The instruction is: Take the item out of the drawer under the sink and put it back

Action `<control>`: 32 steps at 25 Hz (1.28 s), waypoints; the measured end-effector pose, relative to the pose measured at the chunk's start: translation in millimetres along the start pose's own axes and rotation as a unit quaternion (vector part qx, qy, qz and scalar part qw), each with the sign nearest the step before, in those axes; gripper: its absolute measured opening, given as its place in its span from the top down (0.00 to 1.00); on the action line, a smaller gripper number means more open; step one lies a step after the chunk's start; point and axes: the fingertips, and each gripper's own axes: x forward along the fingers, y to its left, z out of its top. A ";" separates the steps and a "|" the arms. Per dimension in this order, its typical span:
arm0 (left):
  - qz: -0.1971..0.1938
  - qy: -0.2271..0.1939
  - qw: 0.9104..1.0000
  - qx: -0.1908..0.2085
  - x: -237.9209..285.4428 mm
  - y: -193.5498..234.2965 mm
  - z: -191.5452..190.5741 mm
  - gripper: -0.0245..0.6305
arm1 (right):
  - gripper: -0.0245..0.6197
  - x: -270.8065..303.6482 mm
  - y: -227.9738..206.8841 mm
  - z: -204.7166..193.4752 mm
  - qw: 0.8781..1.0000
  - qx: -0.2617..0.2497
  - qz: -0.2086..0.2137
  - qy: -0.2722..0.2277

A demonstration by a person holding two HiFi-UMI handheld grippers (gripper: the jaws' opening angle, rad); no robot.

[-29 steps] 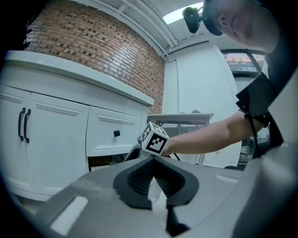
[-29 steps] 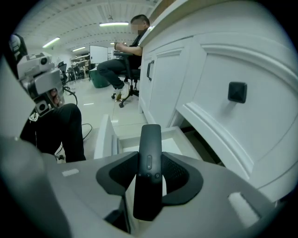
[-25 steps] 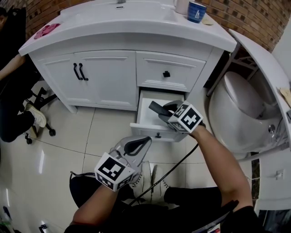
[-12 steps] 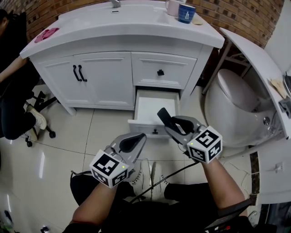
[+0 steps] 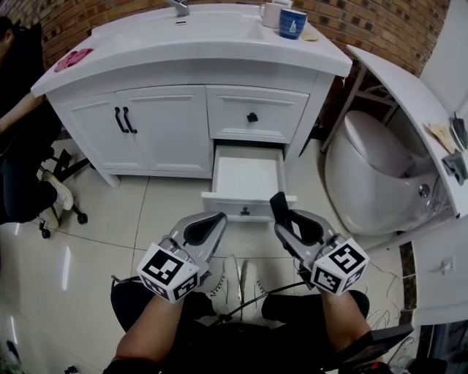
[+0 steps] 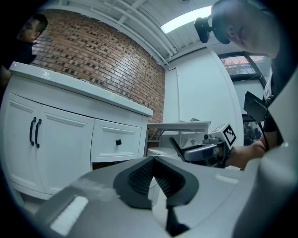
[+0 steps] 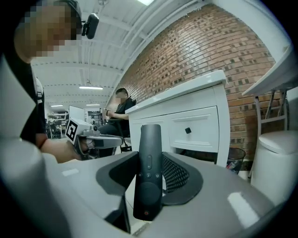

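The lower drawer (image 5: 245, 209) of the white sink cabinet (image 5: 161, 124) stands pulled out, and its white bottom is bare. My right gripper (image 5: 291, 225) hangs in front of the drawer, just to its right, above the floor. It is shut on a black remote control (image 5: 278, 207), which sticks up past the jaws. In the right gripper view the remote (image 7: 149, 172) stands upright between the pads, buttons facing the camera. My left gripper (image 5: 208, 229) hovers level with it to the left, shut with nothing in it (image 6: 152, 179).
Above the open drawer is a closed drawer with a black knob (image 5: 252, 116). A white toilet (image 5: 373, 168) stands right of the cabinet. Two cups (image 5: 291, 22) and a pink cloth (image 5: 73, 55) sit on the countertop. A seated person (image 5: 22, 168) is at the left.
My right gripper has drawn back out of the drawer toward me with the remote in it. The drawer's inside now shows bare. The left gripper has barely moved.
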 end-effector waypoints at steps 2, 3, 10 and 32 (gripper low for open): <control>0.003 0.003 1.000 -0.001 0.4 3.1 -1.9 0.95 | 0.71 -4.2 1.0 -5.2 1.000 0.009 -0.011 0.006; 0.003 0.004 1.000 0.000 0.7 3.9 -2.5 0.95 | 0.71 -6.3 1.9 -7.2 1.000 0.014 -0.013 0.008; -0.003 0.021 1.000 0.003 4.9 0.7 -12.5 0.96 | 0.71 -11.3 3.8 -12.8 1.000 0.022 -0.022 0.003; -0.001 0.023 1.000 -0.006 11.7 11.4 -18.8 0.95 | 0.71 9.9 -7.6 -23.4 0.999 0.023 -0.022 0.021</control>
